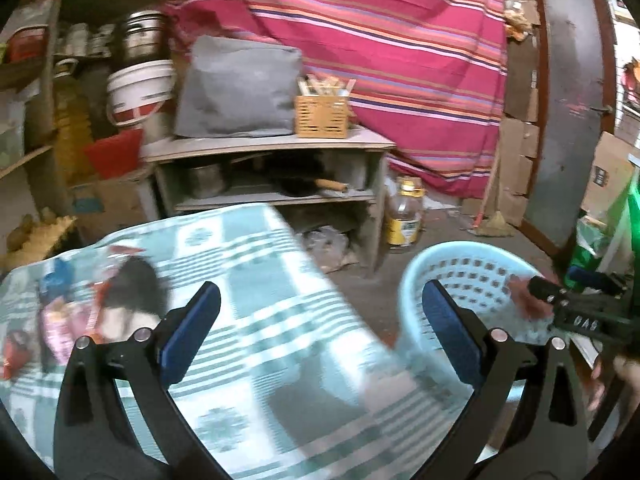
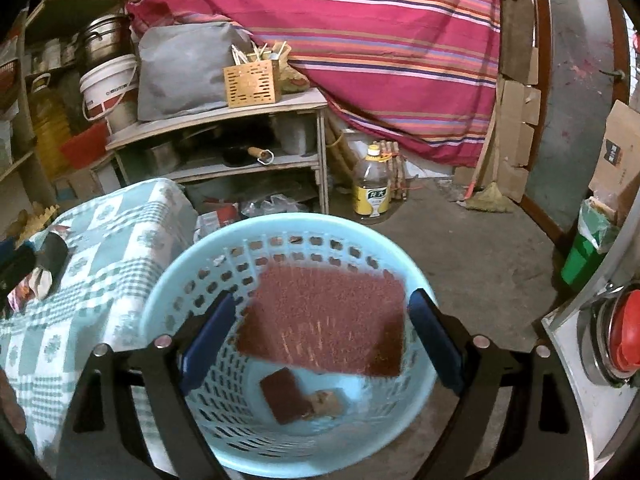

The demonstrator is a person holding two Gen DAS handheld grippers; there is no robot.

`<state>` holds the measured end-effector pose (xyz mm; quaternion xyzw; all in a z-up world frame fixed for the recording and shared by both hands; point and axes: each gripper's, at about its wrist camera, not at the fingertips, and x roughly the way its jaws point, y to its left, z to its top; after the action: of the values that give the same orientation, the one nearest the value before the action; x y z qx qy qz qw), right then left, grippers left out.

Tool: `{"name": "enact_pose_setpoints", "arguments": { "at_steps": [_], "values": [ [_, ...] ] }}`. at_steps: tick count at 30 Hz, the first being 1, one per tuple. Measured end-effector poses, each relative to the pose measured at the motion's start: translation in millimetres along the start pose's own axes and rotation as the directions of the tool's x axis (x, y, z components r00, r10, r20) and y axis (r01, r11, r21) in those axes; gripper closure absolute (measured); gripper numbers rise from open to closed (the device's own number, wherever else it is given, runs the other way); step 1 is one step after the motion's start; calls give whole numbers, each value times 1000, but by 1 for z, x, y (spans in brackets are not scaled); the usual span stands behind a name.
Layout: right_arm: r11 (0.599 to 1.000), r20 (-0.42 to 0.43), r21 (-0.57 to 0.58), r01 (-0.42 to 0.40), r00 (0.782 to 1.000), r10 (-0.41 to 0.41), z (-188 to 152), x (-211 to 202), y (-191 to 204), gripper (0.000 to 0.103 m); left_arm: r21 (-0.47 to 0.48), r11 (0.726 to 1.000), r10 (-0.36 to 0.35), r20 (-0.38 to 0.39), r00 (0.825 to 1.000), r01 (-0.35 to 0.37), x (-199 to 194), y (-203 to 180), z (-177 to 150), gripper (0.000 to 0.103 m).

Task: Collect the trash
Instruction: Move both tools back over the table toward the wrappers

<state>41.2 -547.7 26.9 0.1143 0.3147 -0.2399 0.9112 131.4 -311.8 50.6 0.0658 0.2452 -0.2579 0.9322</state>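
**Red sheet above the blue basket, both claws wide**

While the right claw [image 2: 320, 340] stands wide over the light blue basket [image 2: 168, 292], a dark red, grainy sheet [image 2: 328, 316] is seen between its blue pads, blurred, and not touching either of them. This sheet lies over the mouth of the basket; whether it rests on something I cannot tell. Lower, on the bottom of the basket, there are a small dark red piece [image 2: 285, 396] and a brownish scrap [image 2: 329, 402] just beside it.

Left of the basket and touching its wall is the table [image 2: 112, 248], covered with a green and white checked cloth. On the cloth, at the side far from the basket, lie some wrappers [image 1: 72, 320] and a dark object [image 1: 134, 284], all blurred. The left claw [image 1: 320, 332] is above this table near the basket, also wide, with nothing between its pads.

Behind the basket stands a wooden shelf [image 2: 224, 120] with a grey bag [image 2: 180, 72] and a small wooden box [image 2: 251, 82] on top. Right of this shelf, on the floor [image 2: 480, 248], is a bottle with a yellow label [image 2: 372, 188], and a striped red cloth [image 2: 360, 40] hangs behind. A green bin [image 2: 584, 256] is at the right of the basket, well apart.
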Motion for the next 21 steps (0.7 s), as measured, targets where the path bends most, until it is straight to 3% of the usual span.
{"name": "enact_pose_setpoints", "arguments": {
  "at_steps": [5,10,21],
  "values": [
    [999,19,30,-20,1000,19,4,-11,21,8,-26,996,83,11,996,-83,-28,49,-6,6],
    [998,44,1,-67,997,67,5,-22,66,8,-51,986,161,13,987,-160,-50,100,-16,6],
    [972,40,-148,-181,981,188,-7,-30,191,8,-185,924,332,-43,942,-334,-81,231,-45,6]
  ]
}}
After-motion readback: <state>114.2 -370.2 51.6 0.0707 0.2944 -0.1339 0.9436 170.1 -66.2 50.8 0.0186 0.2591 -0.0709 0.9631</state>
